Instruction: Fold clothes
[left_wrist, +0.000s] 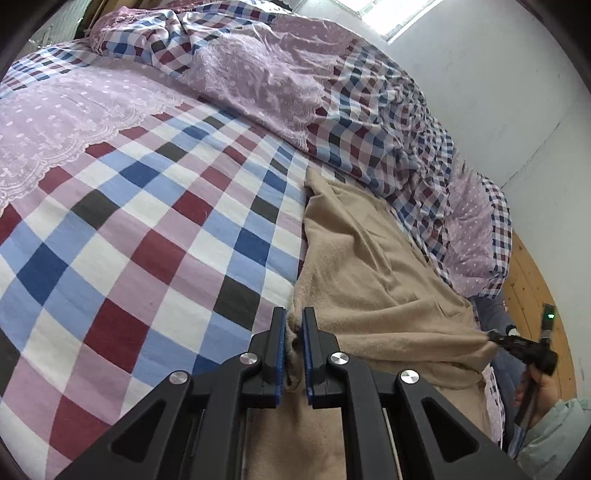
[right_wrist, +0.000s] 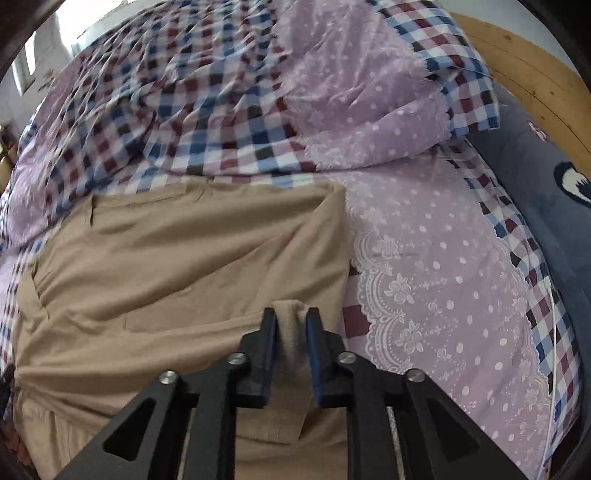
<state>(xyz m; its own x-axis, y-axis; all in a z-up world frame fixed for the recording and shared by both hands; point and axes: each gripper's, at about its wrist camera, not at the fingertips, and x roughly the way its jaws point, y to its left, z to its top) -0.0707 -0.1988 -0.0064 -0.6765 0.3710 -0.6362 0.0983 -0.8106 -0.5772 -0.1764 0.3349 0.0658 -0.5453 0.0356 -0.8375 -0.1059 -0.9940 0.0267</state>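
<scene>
The left gripper (left_wrist: 294, 317) is pinched tight on a bunched edge of the beige garment (left_wrist: 373, 266), which lies spread on the checked bedsheet (left_wrist: 147, 229) beside the rumpled quilt (left_wrist: 295, 74). Further right, the right gripper (right_wrist: 291, 319) has its jaws slightly apart, a fold of the same cloth between them, apparently loose. A blue cushion (right_wrist: 535, 177) lies against the wooden headboard (right_wrist: 517, 62).
</scene>
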